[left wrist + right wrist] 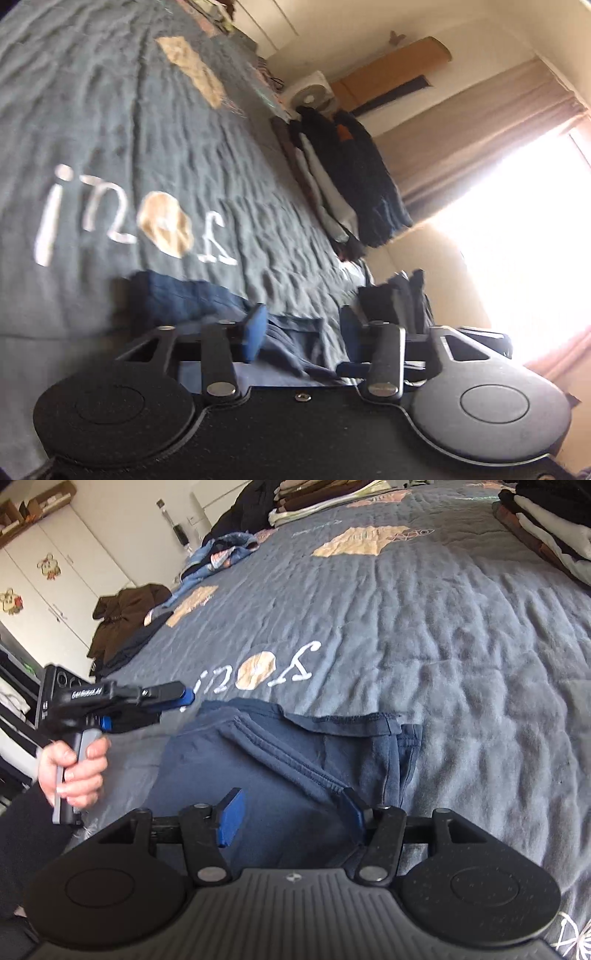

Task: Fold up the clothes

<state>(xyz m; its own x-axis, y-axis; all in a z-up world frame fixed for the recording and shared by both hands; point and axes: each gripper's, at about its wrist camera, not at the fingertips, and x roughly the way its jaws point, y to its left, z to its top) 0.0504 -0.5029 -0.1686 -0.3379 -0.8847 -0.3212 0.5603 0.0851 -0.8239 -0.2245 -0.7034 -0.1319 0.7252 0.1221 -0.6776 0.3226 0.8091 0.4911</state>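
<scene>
A navy blue garment (258,760) lies partly folded on the grey bedspread (461,646), its hem and a thick seam facing up. My right gripper (291,814) hovers low over the garment's near part. It is open, and its right blue pad rests beside the seam. In the right wrist view a hand (74,771) holds my left gripper (184,696) just left of the garment's far corner. The left wrist view is tilted sideways and shows the left gripper (301,330) open above the navy garment (184,295), with nothing pinched.
A stack of folded clothes (546,524) sits at the bed's far right and also shows as the stack (343,177). Another stack (325,498) and loose blue clothes (221,554) lie at the far end. A brown garment (125,616) hangs off the left edge near white cupboards (55,572).
</scene>
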